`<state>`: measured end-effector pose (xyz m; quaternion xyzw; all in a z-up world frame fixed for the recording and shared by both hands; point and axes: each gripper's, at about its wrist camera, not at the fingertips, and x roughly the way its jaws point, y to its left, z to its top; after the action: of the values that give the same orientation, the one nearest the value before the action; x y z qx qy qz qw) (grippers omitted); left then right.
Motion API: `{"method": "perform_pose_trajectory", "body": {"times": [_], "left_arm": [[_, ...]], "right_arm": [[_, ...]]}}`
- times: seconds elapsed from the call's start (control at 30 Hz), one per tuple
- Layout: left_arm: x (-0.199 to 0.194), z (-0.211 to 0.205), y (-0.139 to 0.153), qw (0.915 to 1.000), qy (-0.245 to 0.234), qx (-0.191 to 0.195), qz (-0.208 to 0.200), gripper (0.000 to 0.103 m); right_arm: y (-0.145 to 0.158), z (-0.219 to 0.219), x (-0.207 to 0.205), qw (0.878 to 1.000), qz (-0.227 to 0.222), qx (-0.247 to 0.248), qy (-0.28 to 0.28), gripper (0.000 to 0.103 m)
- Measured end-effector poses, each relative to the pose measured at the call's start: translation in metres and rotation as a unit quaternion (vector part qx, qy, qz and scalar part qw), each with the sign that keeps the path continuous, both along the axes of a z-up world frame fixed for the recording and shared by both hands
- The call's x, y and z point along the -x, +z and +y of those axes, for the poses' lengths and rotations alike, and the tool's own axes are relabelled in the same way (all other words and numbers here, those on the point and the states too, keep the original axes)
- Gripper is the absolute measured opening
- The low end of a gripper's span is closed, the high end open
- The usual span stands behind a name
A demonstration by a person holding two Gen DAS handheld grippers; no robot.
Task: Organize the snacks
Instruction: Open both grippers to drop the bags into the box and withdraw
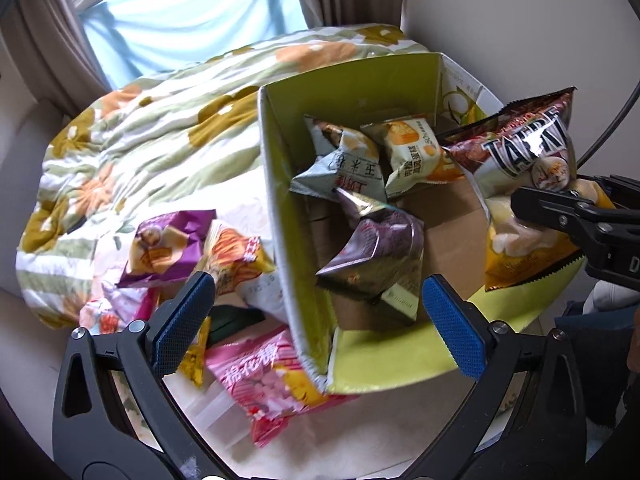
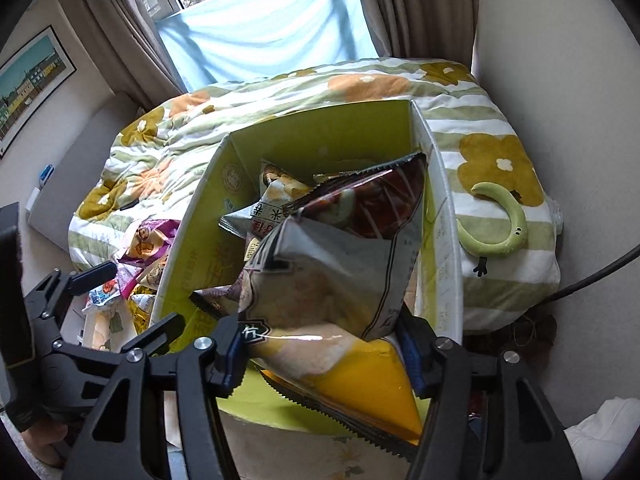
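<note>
A green cardboard box (image 1: pixel 352 80) stands open on the bed, also in the right wrist view (image 2: pixel 320 136). Several snack packets lie inside it: a grey one (image 1: pixel 344 168), a white-orange one (image 1: pixel 412 148) and a dark purple one (image 1: pixel 380 252). My right gripper (image 1: pixel 560 208) is shut on a large chip bag (image 1: pixel 524 168), held over the box's right side; the bag fills the right wrist view (image 2: pixel 332 280). My left gripper (image 1: pixel 316 320) is open and empty, straddling the box's near left wall. Loose packets lie left of the box: purple (image 1: pixel 164 244), orange-white (image 1: pixel 236 260), pink (image 1: pixel 272 380).
A floral quilt (image 1: pixel 160 128) covers the bed behind the box. A green snake-shaped toy (image 2: pixel 500 220) lies on the quilt right of the box. Curtains and a window (image 2: pixel 260 32) are behind. A black cable (image 2: pixel 600 276) runs at the right.
</note>
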<state>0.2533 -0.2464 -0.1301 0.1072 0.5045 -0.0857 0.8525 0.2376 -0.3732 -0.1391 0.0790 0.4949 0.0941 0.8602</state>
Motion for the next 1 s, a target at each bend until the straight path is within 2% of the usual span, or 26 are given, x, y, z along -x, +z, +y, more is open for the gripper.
{"method": "perform_pose_trajectory", "body": {"times": [0.07, 0.13, 0.2, 0.27, 0.63, 0.73, 1.0], "left_arm": [[0.003, 0.004, 0.000, 1.0000, 0.002, -0.001, 0.001, 0.102], [0.007, 0.007, 0.000, 1.0000, 0.005, 0.000, 0.001, 0.102], [0.010, 0.010, 0.000, 1.0000, 0.006, 0.002, 0.000, 0.102], [0.012, 0.012, 0.000, 1.0000, 0.008, 0.005, -0.002, 0.102], [0.030, 0.011, 0.002, 0.9991, 0.016, 0.038, 0.002, 0.102], [0.036, 0.014, 0.007, 0.9981, 0.029, 0.055, -0.002, 0.102], [0.070, 0.032, 0.022, 0.9950, 0.066, 0.069, -0.028, 0.102]], "right_arm": [[-0.005, 0.004, -0.003, 1.000, 0.010, -0.002, 0.004, 0.059], [-0.010, 0.008, -0.005, 1.000, 0.014, 0.002, 0.005, 0.066], [-0.011, 0.011, -0.001, 1.000, 0.007, 0.008, 0.003, 0.092], [-0.010, 0.011, 0.006, 1.000, -0.008, 0.004, 0.003, 0.101], [0.000, 0.005, 0.029, 1.000, -0.021, 0.002, 0.011, 0.101], [0.004, 0.002, 0.032, 1.000, -0.020, 0.001, 0.014, 0.101], [0.017, 0.004, 0.047, 0.997, -0.057, -0.006, 0.045, 0.101]]}}
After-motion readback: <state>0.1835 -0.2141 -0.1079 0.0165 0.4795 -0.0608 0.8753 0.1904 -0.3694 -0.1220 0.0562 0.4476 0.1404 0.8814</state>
